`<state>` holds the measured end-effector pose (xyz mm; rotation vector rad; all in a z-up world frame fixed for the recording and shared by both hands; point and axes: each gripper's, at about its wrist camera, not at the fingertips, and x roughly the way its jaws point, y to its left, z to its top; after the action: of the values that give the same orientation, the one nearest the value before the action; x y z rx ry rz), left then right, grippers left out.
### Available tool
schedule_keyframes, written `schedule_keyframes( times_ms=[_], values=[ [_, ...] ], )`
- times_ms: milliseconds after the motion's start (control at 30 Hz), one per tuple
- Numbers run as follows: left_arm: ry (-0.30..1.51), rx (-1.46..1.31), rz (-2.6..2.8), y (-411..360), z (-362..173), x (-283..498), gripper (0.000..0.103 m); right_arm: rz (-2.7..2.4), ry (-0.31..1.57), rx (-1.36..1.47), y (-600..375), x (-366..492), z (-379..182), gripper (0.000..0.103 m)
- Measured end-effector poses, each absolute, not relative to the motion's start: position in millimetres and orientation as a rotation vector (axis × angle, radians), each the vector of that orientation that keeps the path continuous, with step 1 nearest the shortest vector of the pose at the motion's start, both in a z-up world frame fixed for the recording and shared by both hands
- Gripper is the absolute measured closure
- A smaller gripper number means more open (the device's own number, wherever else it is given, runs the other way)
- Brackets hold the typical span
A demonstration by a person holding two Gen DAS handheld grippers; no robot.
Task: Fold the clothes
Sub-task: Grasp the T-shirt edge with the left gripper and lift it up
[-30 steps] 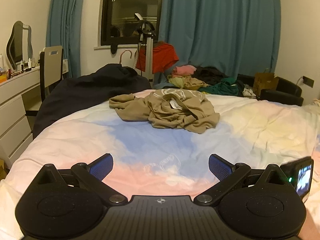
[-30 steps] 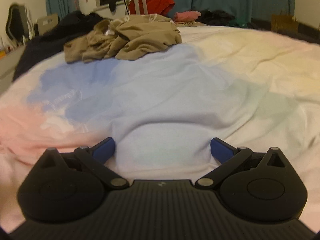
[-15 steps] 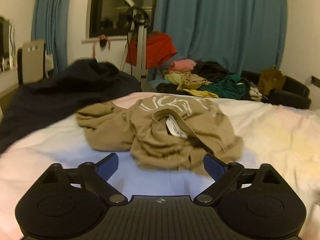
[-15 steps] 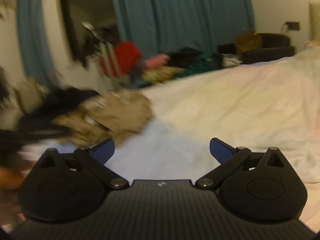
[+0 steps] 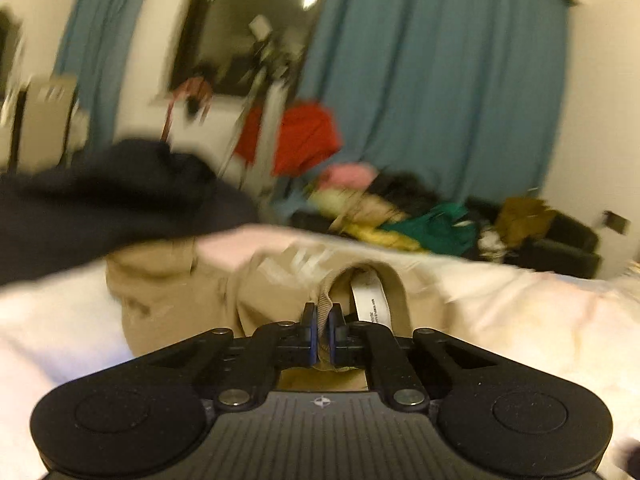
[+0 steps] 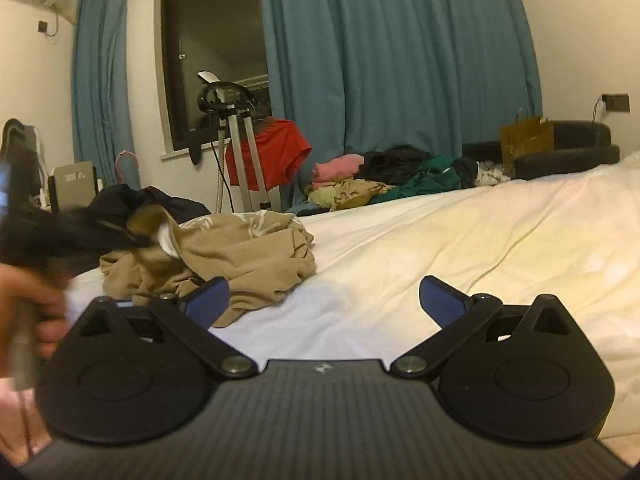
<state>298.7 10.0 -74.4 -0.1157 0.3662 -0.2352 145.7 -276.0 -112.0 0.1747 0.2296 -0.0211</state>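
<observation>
Two grippers are working over the bed (image 6: 460, 232). Left gripper (image 5: 323, 334): its jaws, having just been closing, are pinching the ribbed collar of the tan shirt (image 5: 180, 292), which is lying crumpled on the bedcover. Right gripper (image 6: 324, 300): fingers are standing spread, empty. Only the right wrist view is showing the person's hand (image 6: 36, 304) and the paper bag (image 6: 526, 140), contents hidden.

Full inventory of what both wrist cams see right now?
Tan garment: one, crumpled, on bed.
Bed cover: one, pastel.
Dark garment: one, behind the tan one.
Clothes pile: pink, green, black, beyond bed.
Red garment: one, on stand.
Curtains: teal, flanking window.
Paper bag: one, brown, far right.
Left hand-held gripper: just closed, pinching the tan garment's collar.
Right hand-held gripper: open, holding nothing.
Hand: one, left edge.
</observation>
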Motion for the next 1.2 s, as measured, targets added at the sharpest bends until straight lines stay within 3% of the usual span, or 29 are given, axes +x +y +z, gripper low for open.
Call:
schedule_keyframes(
  times_ms=[267,667,833,933,1200],
  values=[
    [0.222,-0.1,-0.339,19.7,-8.0,178.3,0.098,-0.001,0.184,0.179,-262.1,133.5,-104.8,0.0],
    [0.029,-0.145,-0.438,55.5,47.4,26.3,0.098,0.197,0.165,0.163,-205.9,44.0,-53.3,0.003],
    [0.021,-0.186,-0.433,79.5,42.2,15.7,0.098,0.323,0.245,0.118,-156.7,23.0,-55.8,0.03],
    [0.052,-0.204,-0.42,92.5,33.6,26.2,0.098,0.355,0.268,0.069,-133.1,28.9,-67.1,0.04],
    [0.205,-0.233,-0.432,100.5,7.8,56.2,0.098,0.299,0.326,0.143,-136.9,76.5,-87.3,0.044]
  ],
)
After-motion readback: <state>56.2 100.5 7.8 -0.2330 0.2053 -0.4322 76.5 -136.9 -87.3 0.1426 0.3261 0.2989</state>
